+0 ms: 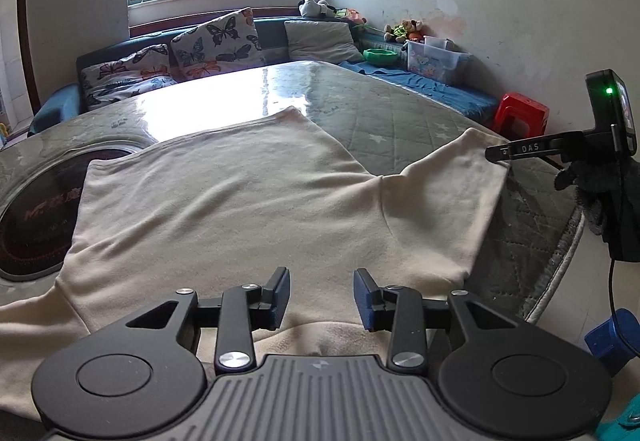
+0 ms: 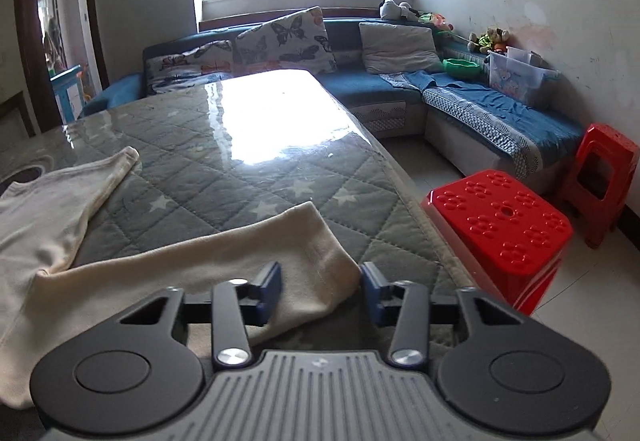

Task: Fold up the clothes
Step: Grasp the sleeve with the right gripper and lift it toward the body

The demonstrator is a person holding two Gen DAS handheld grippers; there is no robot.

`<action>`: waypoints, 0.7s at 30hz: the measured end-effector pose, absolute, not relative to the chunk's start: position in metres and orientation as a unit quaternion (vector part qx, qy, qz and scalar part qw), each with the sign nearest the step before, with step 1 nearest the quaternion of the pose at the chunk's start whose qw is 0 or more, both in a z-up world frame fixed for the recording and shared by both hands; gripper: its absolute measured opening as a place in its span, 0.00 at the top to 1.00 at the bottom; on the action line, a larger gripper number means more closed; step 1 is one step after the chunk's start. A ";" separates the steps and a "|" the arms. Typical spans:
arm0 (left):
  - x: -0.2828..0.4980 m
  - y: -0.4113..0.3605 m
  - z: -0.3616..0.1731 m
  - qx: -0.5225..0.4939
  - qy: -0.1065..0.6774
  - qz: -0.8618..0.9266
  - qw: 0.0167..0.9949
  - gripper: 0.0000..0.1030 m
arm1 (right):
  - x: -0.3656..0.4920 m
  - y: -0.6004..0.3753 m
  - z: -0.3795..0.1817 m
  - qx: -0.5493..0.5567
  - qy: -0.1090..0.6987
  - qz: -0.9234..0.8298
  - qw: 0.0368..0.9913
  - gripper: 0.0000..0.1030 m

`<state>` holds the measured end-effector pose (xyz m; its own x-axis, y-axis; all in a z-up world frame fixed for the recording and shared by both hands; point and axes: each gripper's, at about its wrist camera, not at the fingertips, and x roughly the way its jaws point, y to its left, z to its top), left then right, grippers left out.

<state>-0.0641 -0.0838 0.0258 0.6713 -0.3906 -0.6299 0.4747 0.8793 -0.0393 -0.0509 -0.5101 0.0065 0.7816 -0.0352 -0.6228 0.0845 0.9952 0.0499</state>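
Note:
A cream T-shirt (image 1: 240, 209) lies spread flat on the quilted table cover (image 1: 400, 121), collar end near me, sleeves out to both sides. My left gripper (image 1: 321, 299) is open and empty, just above the shirt's collar edge. My right gripper (image 2: 321, 293) is open, its jaws on either side of the end of the shirt's right sleeve (image 2: 304, 261) without closing on it. The right gripper also shows in the left wrist view (image 1: 496, 154) at the sleeve's far corner, held by a gloved hand.
A round dark stove panel (image 1: 36, 217) is set into the table at the left. Red plastic stools (image 2: 504, 237) stand right of the table. A blue sofa (image 2: 480, 109) with butterfly cushions, toys and a clear box runs along the walls.

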 end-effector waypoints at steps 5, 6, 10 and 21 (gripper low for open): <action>-0.063 -0.092 0.026 0.071 0.326 -0.242 0.911 0.61 | -0.061 -0.509 0.020 0.045 0.310 -0.031 0.949 0.92; -0.063 -0.094 0.025 0.074 0.325 -0.246 0.910 0.61 | -0.065 -0.511 0.026 0.046 0.302 -0.030 0.952 0.92; -0.064 -0.104 0.024 0.082 0.320 -0.261 0.907 0.61 | -0.077 -0.515 0.053 0.046 0.269 -0.027 0.962 0.92; -0.069 -0.123 0.018 0.100 0.307 -0.289 0.901 0.60 | -0.086 -0.501 0.088 0.036 0.247 0.000 0.968 0.92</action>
